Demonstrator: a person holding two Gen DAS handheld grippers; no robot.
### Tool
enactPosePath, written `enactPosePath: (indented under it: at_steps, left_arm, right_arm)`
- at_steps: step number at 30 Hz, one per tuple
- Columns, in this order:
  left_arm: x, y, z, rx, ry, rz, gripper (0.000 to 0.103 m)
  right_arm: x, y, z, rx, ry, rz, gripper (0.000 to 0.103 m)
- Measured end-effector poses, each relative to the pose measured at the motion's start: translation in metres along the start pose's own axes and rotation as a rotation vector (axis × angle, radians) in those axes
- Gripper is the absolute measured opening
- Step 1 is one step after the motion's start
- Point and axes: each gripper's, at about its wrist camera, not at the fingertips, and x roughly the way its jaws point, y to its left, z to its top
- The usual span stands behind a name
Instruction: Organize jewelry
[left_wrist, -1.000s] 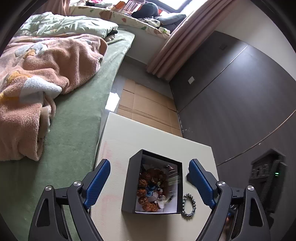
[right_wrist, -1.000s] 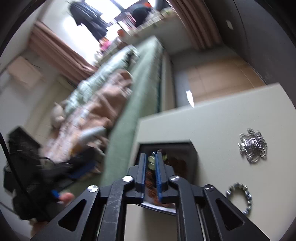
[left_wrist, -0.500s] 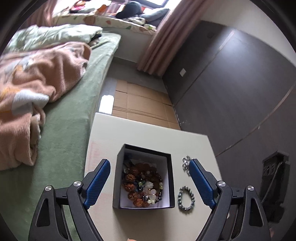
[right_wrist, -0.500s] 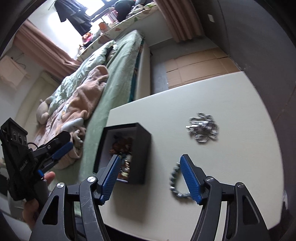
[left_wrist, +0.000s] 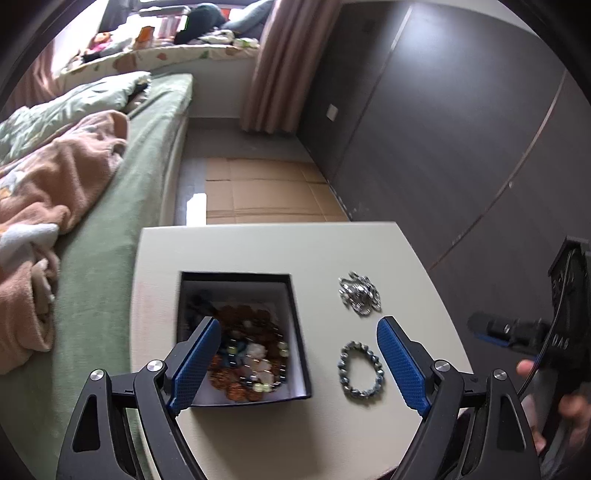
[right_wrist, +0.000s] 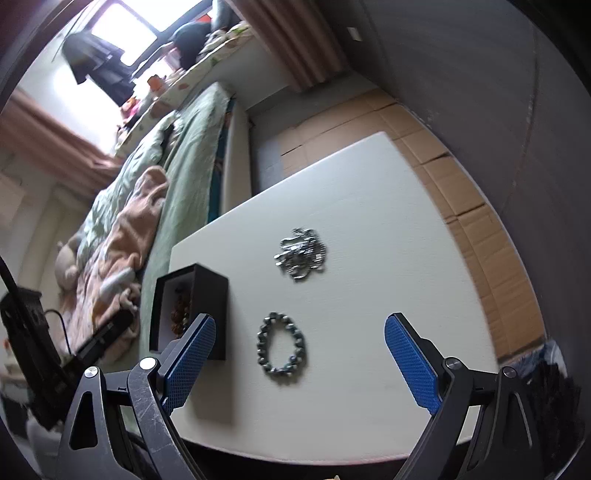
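Note:
A black open box (left_wrist: 299, 325) on the white table (left_wrist: 258, 251) holds several bead bracelets (left_wrist: 251, 358). A grey-blue bead bracelet (left_wrist: 361, 371) lies on the table right of the box, and a silver chain pile (left_wrist: 360, 298) lies beyond it. My left gripper (left_wrist: 299, 363) is open and empty above the box's near edge. My right gripper (right_wrist: 300, 360) is open and empty, hovering over the bead bracelet (right_wrist: 281, 347); the silver pile (right_wrist: 301, 257) is farther off and the box (right_wrist: 207, 314) is to the left.
A bed with a green sheet (left_wrist: 122, 206) and a peach blanket (left_wrist: 55, 184) runs along the table's left side. Cardboard sheets (left_wrist: 266, 192) cover the floor beyond the table. A dark wall (left_wrist: 443, 129) is on the right.
My right gripper opened, left the box and moved right over the bead bracelet. My left gripper shifted so the box sits lower left in its view.

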Motion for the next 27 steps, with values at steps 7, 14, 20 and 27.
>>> enactPosePath:
  at_steps: [7, 14, 20, 27]
  left_arm:
    - [0.023, -0.034, -0.008, 0.096, 0.069, -0.026, 0.067]
    - [0.050, -0.066, -0.027, 0.207, 0.160, -0.028, 0.053]
    - [0.079, -0.083, -0.043, 0.266, 0.232, 0.040, 0.043]
    - [0.101, -0.081, -0.046, 0.294, 0.241, 0.159, 0.043]
  right_arm:
    - [-0.019, -0.033, 0.008, 0.063, -0.046, -0.054, 0.094]
    - [-0.020, -0.055, 0.014, 0.132, -0.047, -0.035, 0.094]
    - [-0.022, -0.065, 0.015, 0.169, -0.057, -0.029, 0.094]
    - [-0.021, -0.065, 0.015, 0.173, -0.057, -0.040, 0.094]
